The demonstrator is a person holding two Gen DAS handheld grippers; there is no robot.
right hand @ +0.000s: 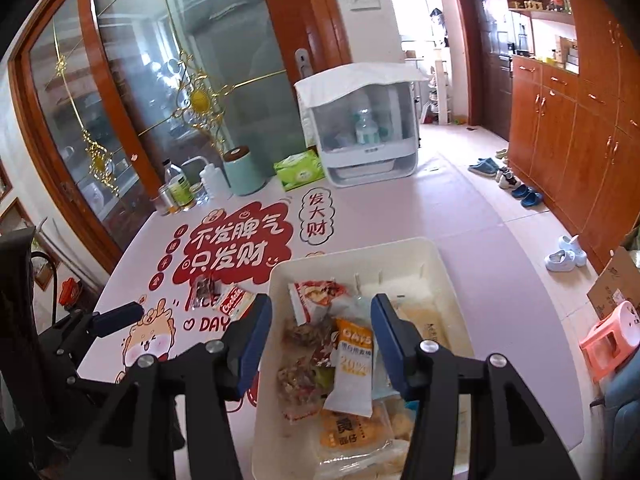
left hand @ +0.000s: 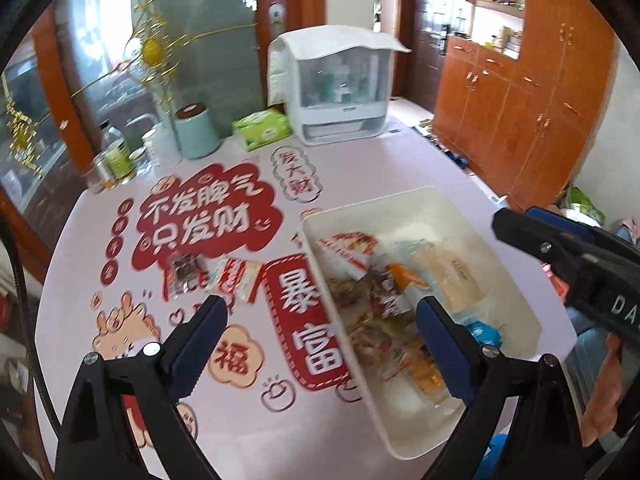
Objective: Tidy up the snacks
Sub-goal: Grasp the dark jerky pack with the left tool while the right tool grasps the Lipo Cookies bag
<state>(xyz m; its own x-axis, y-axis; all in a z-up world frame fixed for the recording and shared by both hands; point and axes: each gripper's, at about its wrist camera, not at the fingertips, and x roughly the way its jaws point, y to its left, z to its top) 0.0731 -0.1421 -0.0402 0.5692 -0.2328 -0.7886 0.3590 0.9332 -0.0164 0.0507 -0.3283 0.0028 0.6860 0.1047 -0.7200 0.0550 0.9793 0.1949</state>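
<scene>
Pink vinyl covers the worktop, printed with red and white Chinese slogans and cartoon figures. A white bin sits on its near right part, piled with snack packets, an orange-and-white oat bar packet lying on top. Two more snacks lie on the worktop just left of the bin: a dark clear-wrapped snack and, touching it, a red-and-white cookie packet. The right gripper hovers over the bin with its fingers apart and nothing between them. The left gripper hangs with its fingers wide apart and empty, one over the worktop and one over the bin. Along the far edge of the worktop stand a white covered dish cabinet, a green tissue pack, a mint canister with a brown lid and a few bottles. Behind them is a wood-framed glass door with gold ornament. Orange-brown wooden cupboards line the right wall, with slippers and shoes on the pale tiled floor beside them. A pink plastic stool and a cardboard box stand on the floor at right.
</scene>
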